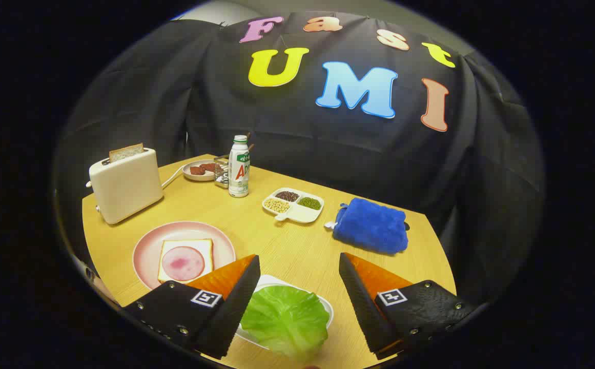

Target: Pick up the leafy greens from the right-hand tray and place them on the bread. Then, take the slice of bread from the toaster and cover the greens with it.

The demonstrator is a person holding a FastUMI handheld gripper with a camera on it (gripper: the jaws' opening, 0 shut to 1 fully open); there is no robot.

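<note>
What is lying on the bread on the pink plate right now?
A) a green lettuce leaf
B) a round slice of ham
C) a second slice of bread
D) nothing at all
B: the bread on the pink plate carries only a round slice of ham, while the lettuce leaf sits on its white tray between the open gripper fingers.
</note>
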